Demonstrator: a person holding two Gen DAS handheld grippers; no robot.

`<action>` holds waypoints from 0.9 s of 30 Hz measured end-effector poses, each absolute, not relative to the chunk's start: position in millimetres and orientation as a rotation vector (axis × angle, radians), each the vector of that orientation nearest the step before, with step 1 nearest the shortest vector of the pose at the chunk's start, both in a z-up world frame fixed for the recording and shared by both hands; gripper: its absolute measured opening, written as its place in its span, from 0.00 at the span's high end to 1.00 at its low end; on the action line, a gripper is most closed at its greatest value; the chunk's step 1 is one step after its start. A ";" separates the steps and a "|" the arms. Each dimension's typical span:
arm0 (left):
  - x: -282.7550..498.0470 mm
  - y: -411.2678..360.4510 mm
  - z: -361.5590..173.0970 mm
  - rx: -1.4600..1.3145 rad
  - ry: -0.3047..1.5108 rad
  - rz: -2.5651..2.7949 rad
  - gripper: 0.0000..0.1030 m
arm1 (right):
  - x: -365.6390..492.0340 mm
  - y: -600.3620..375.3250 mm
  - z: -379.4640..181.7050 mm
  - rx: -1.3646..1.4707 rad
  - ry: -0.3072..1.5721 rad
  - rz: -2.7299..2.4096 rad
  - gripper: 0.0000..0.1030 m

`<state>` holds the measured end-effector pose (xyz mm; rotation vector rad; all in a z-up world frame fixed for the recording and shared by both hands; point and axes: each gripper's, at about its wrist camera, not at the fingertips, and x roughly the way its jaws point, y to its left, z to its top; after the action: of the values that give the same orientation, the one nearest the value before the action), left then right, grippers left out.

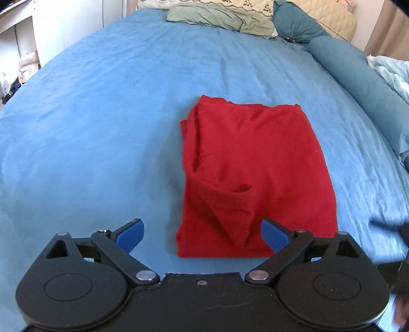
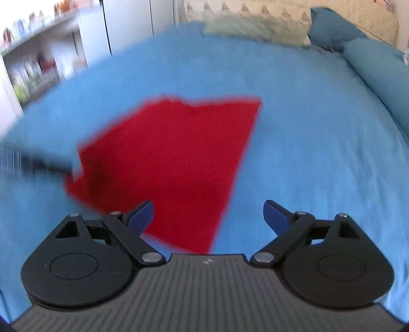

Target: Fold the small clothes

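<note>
Cloth, red and soft, is the whole matter here: a small red garment (image 1: 251, 176) lies on the blue bed sheet (image 1: 102, 127), already doubled into a rough rectangle with its long side running away toward the pillows. It looks light and limp, a knit that should sag and slide rather than hold a crease. Near its close end a loose flap makes a small pocket-like pucker, and a ridge of folds runs along its left edge, so the layers there are not lying flat.

The left gripper (image 1: 202, 233) hovers just short of the garment's near edge, its blue fingers (image 1: 129, 233) spread wide and holding nothing. The right gripper (image 2: 208, 217) hangs over the garment's near right corner, its fingers (image 2: 277, 217) likewise spread apart and empty; that view is smeared, so fine detail of the cloth is lost there.

Judging by how it lies, the sensible places to take hold are the two near corners, pinching through all layers at once so the lower ones do not get left behind. A shallow bite on one layer would likely peel it open. The sheet beneath is soft too, and could be caught along with the garment if the fingers dig in.

Beyond the garment's far end sit a pale green pillow (image 1: 219, 16) and teal cushions (image 1: 340, 58).
</note>
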<state>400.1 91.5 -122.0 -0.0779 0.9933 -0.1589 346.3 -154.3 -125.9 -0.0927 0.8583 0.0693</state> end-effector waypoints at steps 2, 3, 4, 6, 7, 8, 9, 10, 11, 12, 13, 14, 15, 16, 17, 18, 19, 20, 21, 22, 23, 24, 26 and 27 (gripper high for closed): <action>405.1 87.6 -126.1 -0.079 0.993 -0.152 0.03 | 339.5 -154.2 -145.4 -0.081 0.884 0.007 0.00; 406.9 86.9 -127.9 -0.081 0.993 -0.147 0.03 | 336.8 -157.3 -151.7 -0.061 0.885 -0.031 0.00; 409.7 85.4 -130.4 -0.083 0.992 -0.141 0.03 | 335.4 -160.7 -155.5 -0.025 0.874 -0.062 0.00; 411.1 84.3 -132.0 -0.089 0.988 -0.130 0.03 | 339.1 -162.2 -159.9 0.034 0.853 -0.095 0.00; 413.4 83.5 -133.8 -0.091 0.987 -0.123 0.03 | 342.7 -156.9 -162.0 0.034 0.852 -0.108 0.00; 415.0 84.6 -135.5 -0.090 0.986 -0.116 0.03 | 344.6 -156.1 -164.7 0.027 0.847 -0.123 0.00; 416.1 85.8 -135.9 -0.089 0.985 -0.107 0.03 | 344.4 -160.1 -169.7 0.024 0.834 -0.132 0.00; 418.8 85.4 -137.2 -0.089 0.983 -0.096 0.03 | 345.2 -160.3 -169.8 0.026 0.820 -0.141 0.02; 420.4 86.6 -137.7 -0.087 0.982 -0.083 0.03 | 347.2 -157.5 -169.3 0.020 0.808 -0.161 0.04; 421.1 88.9 -138.1 -0.084 0.980 -0.069 0.03 | 346.3 -159.5 -165.4 0.012 0.789 -0.196 0.06; 421.0 91.6 -139.1 -0.077 0.980 -0.052 0.03 | 343.7 -159.1 -161.6 0.004 0.770 -0.231 0.06; 420.1 94.3 -140.9 -0.065 0.983 -0.031 0.03 | 345.7 -157.1 -159.2 -0.017 0.755 -0.270 0.06; 418.0 97.3 -143.8 -0.050 0.991 -0.011 0.03 | 343.6 -159.3 -158.4 -0.032 0.753 -0.290 0.06; 414.9 100.8 -148.4 -0.032 1.003 0.005 0.03 | 341.4 -161.7 -159.3 -0.037 0.768 -0.288 0.06; 411.4 104.1 -154.7 -0.013 1.022 0.018 0.03 | 341.5 -163.4 -164.1 -0.040 0.784 -0.280 0.06; 407.8 107.1 -160.8 0.000 1.040 0.021 0.03 | 341.3 -164.1 -168.6 -0.048 0.796 -0.273 0.06; 404.6 111.1 -166.5 0.003 1.053 0.014 0.03 | 339.7 -164.2 -171.7 -0.060 0.801 -0.267 0.06; 399.9 114.5 -171.9 0.005 1.052 0.006 0.02 | 339.0 -165.4 -175.7 -0.064 0.802 -0.256 0.06; 396.5 116.4 -174.6 0.006 1.042 0.000 0.02 | 337.4 -166.6 -177.9 -0.064 0.803 -0.243 0.06; 394.8 117.0 -176.0 0.009 1.036 -0.004 0.02 | 338.8 -168.2 -180.7 -0.066 0.804 -0.230 0.06; 395.2 114.8 -175.8 0.016 1.033 -0.004 0.01 | 338.0 -170.4 -181.7 -0.069 0.803 -0.217 0.05; 396.6 114.2 -175.0 0.025 1.036 -0.003 0.01 | 336.0 -172.4 -181.1 -0.064 0.806 -0.202 0.05; 398.5 113.3 -167.7 0.030 1.046 -0.004 0.03 | 335.4 -176.8 -176.9 -0.057 0.834 -0.173 0.05; 395.4 115.9 -160.4 0.028 1.047 -0.006 0.04 | 334.4 -179.3 -173.4 -0.063 0.848 -0.158 0.05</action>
<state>395.4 115.9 -160.4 0.0281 1.0466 -0.0057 334.4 -179.3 -173.4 -0.0628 0.8482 -0.1583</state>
